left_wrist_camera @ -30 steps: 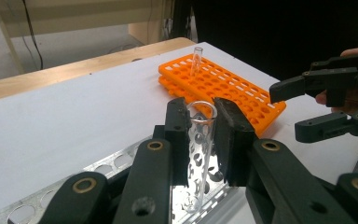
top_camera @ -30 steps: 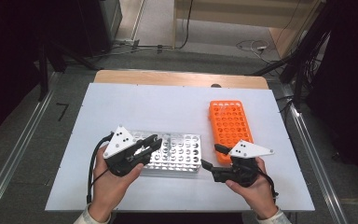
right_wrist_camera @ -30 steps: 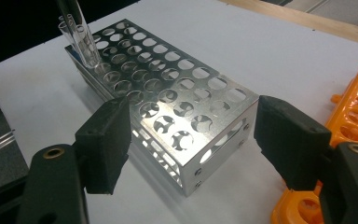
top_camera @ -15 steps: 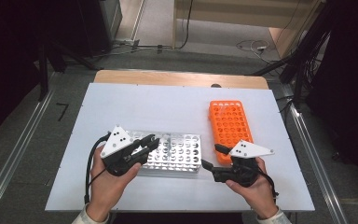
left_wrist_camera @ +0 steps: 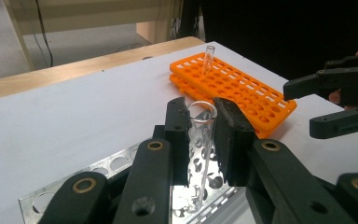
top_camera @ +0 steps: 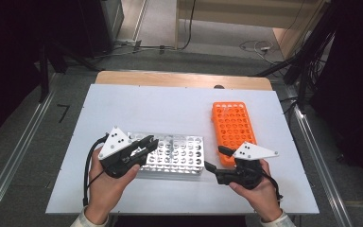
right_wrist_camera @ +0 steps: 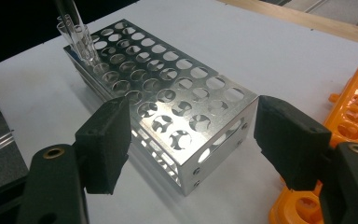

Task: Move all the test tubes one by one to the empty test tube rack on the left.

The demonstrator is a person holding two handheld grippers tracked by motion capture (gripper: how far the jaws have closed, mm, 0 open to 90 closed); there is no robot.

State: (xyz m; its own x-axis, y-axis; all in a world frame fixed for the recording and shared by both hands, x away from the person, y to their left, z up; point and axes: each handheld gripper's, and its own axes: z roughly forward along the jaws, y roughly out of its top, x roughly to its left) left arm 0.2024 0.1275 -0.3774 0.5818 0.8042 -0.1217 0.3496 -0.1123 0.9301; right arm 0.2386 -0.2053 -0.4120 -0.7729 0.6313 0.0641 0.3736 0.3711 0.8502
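Note:
My left gripper (top_camera: 149, 142) is shut on a clear glass test tube (left_wrist_camera: 200, 140), held upright over the left end of the metal rack (top_camera: 179, 153). The tube's lower end reaches down among the rack's holes. My right gripper (top_camera: 213, 157) stands open just off the rack's right end, and the rack's near corner (right_wrist_camera: 191, 154) shows ahead between its jaws, untouched. The orange rack (top_camera: 234, 127) lies to the right with one tube (left_wrist_camera: 208, 58) standing in it. A few tubes (right_wrist_camera: 81, 39) stand at the metal rack's far corner.
Both racks sit on a white board (top_camera: 146, 104) laid over a wooden table edge (top_camera: 179, 79). Metal rails run along both sides on the floor. Cables trail behind the table.

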